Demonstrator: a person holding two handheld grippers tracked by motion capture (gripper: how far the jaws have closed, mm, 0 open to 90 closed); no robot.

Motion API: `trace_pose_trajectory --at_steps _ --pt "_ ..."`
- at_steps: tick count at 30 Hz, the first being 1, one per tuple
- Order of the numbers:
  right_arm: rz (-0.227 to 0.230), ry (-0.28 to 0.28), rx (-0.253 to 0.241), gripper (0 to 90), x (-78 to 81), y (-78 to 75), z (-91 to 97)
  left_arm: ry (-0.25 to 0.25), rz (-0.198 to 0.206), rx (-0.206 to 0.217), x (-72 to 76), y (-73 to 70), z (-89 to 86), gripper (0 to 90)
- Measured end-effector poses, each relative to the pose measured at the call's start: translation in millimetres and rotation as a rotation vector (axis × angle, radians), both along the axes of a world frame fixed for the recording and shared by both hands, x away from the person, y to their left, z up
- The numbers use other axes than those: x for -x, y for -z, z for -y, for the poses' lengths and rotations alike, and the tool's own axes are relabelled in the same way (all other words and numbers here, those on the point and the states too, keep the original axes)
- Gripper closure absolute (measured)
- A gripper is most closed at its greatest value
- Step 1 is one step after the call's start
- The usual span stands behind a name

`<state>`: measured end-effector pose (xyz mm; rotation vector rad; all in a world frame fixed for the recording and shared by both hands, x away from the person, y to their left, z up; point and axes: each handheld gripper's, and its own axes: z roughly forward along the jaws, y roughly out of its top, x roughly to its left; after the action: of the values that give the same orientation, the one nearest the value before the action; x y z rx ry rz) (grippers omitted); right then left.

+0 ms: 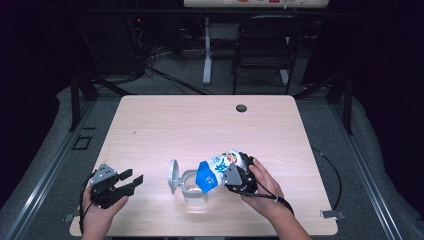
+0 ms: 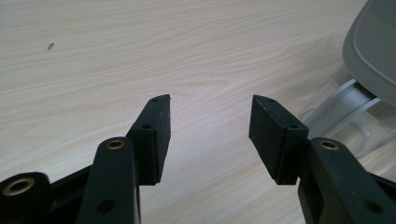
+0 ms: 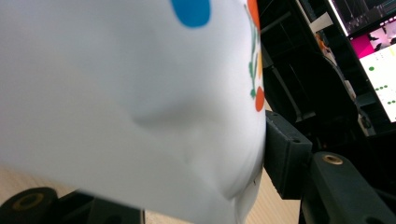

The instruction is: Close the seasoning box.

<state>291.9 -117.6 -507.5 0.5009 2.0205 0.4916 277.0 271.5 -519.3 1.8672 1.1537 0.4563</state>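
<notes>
While the right gripper (image 1: 235, 176) clamped a white and blue printed carton (image 1: 216, 172), it held that carton tipped on its side with the blue end over the mouth of a clear container (image 1: 192, 189), which stood near the front edge of the table (image 1: 150, 130), about midway along it. The container's grey lid (image 1: 173, 176) stood hinged open on the side away from the carton. In the right gripper view the carton's (image 3: 130, 93) wall showed a dent where the jaws pressed, so the squeeze was best kept no firmer, lest the contents spurt. Whether anything was flowing could not be told. Pouring well would have meant keeping the spout end above the middle of the opening and raising the tilt slowly. The left gripper (image 1: 131, 181) lay near the front left corner, jaws spread wide and empty, pointing at the container (image 2: 345, 112); it was well placed to steady the container if it slid.
</notes>
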Motion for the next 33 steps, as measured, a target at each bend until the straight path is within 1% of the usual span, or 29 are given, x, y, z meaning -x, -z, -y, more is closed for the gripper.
trace_pose_trajectory --at_steps 3,4,5,7,8,9,11,14,15,18,19,21,22,24,25,26,27,28,29,33 --pt "0.015 -0.008 0.02 48.5 0.1 0.4 -0.5 -0.003 -0.003 -0.001 0.3 -0.3 0.1 49.0" --pt "0.017 -0.011 0.037 48.5 0.2 0.0 -0.6 -0.002 -0.002 -0.003 0.2 -0.3 0.0 49.0" --pt "0.021 -0.014 0.029 48.6 0.0 1.1 -1.0 -0.001 -0.002 -0.003 0.2 -0.3 -0.1 49.1" --pt "0.02 -0.009 0.06 48.6 0.8 0.6 -2.0 -0.002 -0.001 -0.002 0.2 -0.1 0.0 49.0" --pt "0.023 -0.017 0.054 48.6 0.3 2.0 -2.2 -0.002 -0.002 -0.002 0.2 -0.1 0.0 49.1" --pt "0.021 -0.013 0.074 48.6 0.9 1.3 -2.6 -0.002 -0.002 -0.002 0.1 0.0 -0.1 49.0" --pt "0.029 -0.024 0.073 48.7 0.4 2.9 -3.1 -0.002 0.0 0.003 -0.1 0.3 0.0 49.0" --pt "0.022 -0.022 0.086 48.7 0.9 2.9 -4.1 -0.002 0.0 0.003 -0.2 0.6 0.1 49.0" --pt "0.028 -0.024 0.079 48.8 0.9 4.2 -4.4 -0.001 -0.001 0.003 -0.2 0.6 0.1 49.0" --pt "0.026 -0.025 0.11 48.8 1.2 3.4 -5.1 -0.003 -0.002 0.005 -0.2 0.7 0.2 49.0" --pt "0.034 -0.027 0.096 48.8 1.1 4.8 -5.5 -0.003 -0.004 0.001 0.0 0.4 0.1 49.0" --pt "0.039 -0.031 0.101 48.8 1.1 5.2 -5.9 -0.003 -0.004 0.001 -0.1 0.4 0.0 49.1" --pt "0.037 -0.028 0.122 48.8 1.6 4.0 -6.3 -0.004 -0.004 0.001 -0.1 0.4 0.0 49.1" --pt "0.048 -0.033 0.118 48.8 1.4 5.8 -7.0 -0.004 -0.004 0.001 -0.1 0.4 0.0 49.0" --pt "0.047 -0.035 0.121 48.8 1.4 6.1 -7.3 -0.004 -0.004 0.001 0.0 0.5 0.0 49.0" --pt "0.045 -0.031 0.137 48.8 1.7 5.5 -7.7 -0.004 -0.003 0.001 -0.1 0.5 0.1 49.0" --pt "0.045 -0.033 0.142 48.8 1.7 6.0 -8.0 -0.003 -0.001 0.005 -0.2 0.8 0.2 49.0" --pt "0.049 -0.038 0.135 48.8 1.4 7.5 -8.4 -0.004 -0.003 0.001 -0.1 0.5 0.1 49.0" --pt "0.049 -0.036 0.148 48.8 1.6 7.6 -8.8 -0.005 -0.005 0.001 0.0 0.5 0.0 49.0" --pt "0.049 -0.041 0.146 49.1 0.9 9.7 -10.3 -0.004 -0.007 -0.001 -0.4 0.8 -0.8 49.0"
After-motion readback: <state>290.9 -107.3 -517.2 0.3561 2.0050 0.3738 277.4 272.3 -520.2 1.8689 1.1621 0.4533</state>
